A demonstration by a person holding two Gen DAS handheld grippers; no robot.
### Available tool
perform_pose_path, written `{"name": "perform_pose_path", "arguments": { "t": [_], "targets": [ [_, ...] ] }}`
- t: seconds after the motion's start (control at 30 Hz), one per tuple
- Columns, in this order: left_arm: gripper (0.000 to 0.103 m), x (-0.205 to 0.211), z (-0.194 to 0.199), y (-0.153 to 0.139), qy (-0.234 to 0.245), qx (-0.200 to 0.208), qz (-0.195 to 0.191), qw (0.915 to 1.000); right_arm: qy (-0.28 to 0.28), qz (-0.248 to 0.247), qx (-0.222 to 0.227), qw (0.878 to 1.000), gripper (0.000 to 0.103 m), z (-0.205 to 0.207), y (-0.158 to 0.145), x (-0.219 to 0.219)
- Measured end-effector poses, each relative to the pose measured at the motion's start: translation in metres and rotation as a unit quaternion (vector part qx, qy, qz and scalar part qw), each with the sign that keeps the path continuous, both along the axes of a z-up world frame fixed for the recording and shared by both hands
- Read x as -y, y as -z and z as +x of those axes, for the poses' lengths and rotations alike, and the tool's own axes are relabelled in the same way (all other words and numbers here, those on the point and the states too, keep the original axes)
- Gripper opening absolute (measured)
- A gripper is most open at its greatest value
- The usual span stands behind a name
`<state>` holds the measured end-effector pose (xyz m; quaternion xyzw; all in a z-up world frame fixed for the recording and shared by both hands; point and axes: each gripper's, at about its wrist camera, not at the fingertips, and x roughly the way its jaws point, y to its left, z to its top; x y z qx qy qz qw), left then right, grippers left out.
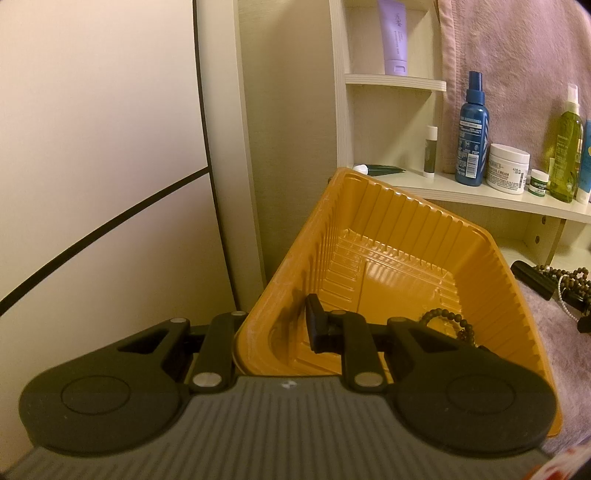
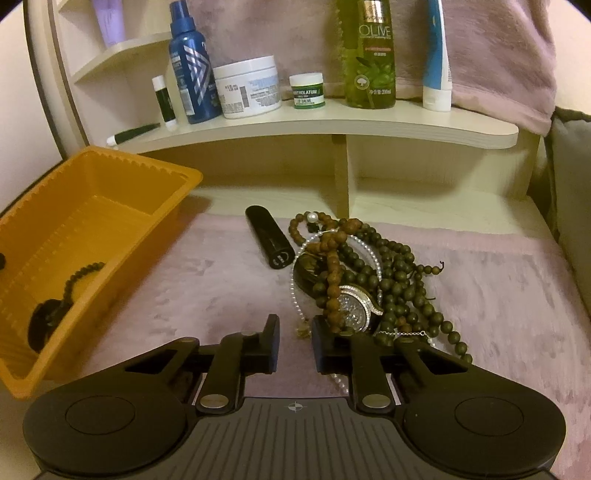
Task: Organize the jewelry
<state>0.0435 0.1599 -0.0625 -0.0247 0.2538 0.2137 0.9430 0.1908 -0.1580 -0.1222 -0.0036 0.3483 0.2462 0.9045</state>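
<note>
Gripping tray; left gripper clamped

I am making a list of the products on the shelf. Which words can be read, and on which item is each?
"OLIVE": green bottle.
"MENTHOLATUM": small green-and-white jar.
"FACIAL CREAM": big white jar.
Blue spray bottle, purple tube, lip balm stick: print too blurred to read.

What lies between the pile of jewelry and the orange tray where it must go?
Nothing visible blocks the way. Between the jewelry pile and the orange tray there is only bare pink cloth. The black case lies further back, beside the pile. The tray is tilted with its opening toward the pile.
</note>
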Motion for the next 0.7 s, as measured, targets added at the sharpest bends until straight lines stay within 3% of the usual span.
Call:
{"name": "perform_pose_path", "arguments": {
  "t": [0.23, 0.53, 0.7],
  "targets": [
    [0.019, 0.000, 0.000, 0.000, 0.000, 0.000, 0.000, 1.0000, -0.001, -0.018, 0.014, 1.000, 0.009, 0.001, 0.003, -0.006],
    [0.019, 0.000, 0.000, 0.000, 0.000, 0.000, -0.001, 1.0000, -0.019, -0.027, 0.045, 0.998, 0.008, -0.011, -0.006, -0.006],
    [0.019, 0.000, 0.000, 0.000, 0.000, 0.000, -0.001, 1.0000, -0.043, -0.031, 0.032, 0.998, 0.008, -0.016, -0.004, -0.009]
  ]
}}
